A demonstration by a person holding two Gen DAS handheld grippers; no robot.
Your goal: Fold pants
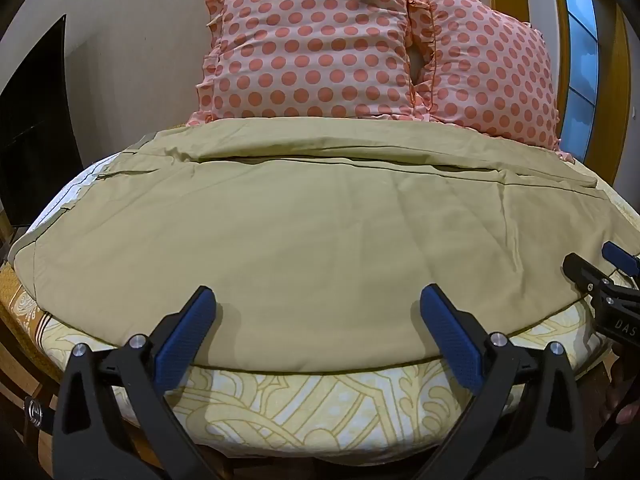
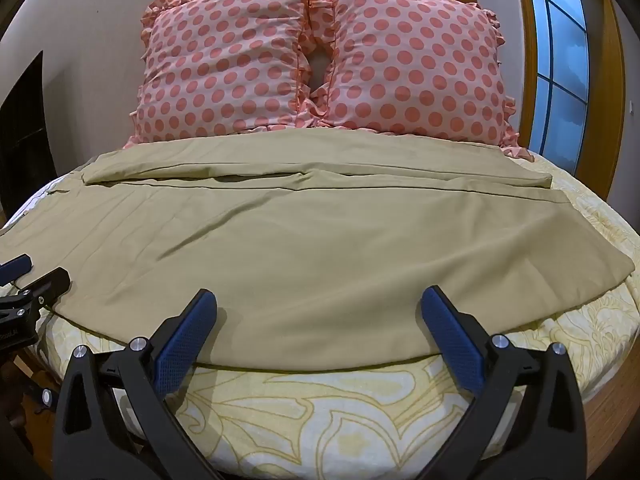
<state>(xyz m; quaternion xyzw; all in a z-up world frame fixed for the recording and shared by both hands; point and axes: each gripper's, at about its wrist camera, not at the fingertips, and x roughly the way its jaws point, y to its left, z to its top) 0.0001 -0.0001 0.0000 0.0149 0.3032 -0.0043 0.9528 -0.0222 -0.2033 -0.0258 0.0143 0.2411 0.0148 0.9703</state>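
Note:
Khaki pants [image 1: 304, 224] lie spread flat across the bed, with one leg folded over along the far side near the pillows; they also fill the right wrist view [image 2: 312, 248]. My left gripper [image 1: 318, 300] is open and empty, its blue pads just above the pants' near edge. My right gripper [image 2: 320, 300] is open and empty over the near edge too. The right gripper shows at the right edge of the left wrist view [image 1: 608, 272], and the left gripper shows at the left edge of the right wrist view [image 2: 28, 276].
The bed has a yellow patterned sheet [image 1: 320, 404] that also shows in the right wrist view [image 2: 340, 412]. Two pink polka-dot pillows [image 1: 312, 40] [image 2: 412, 60] stand against the wall behind the pants. A window [image 2: 560, 60] is at the right.

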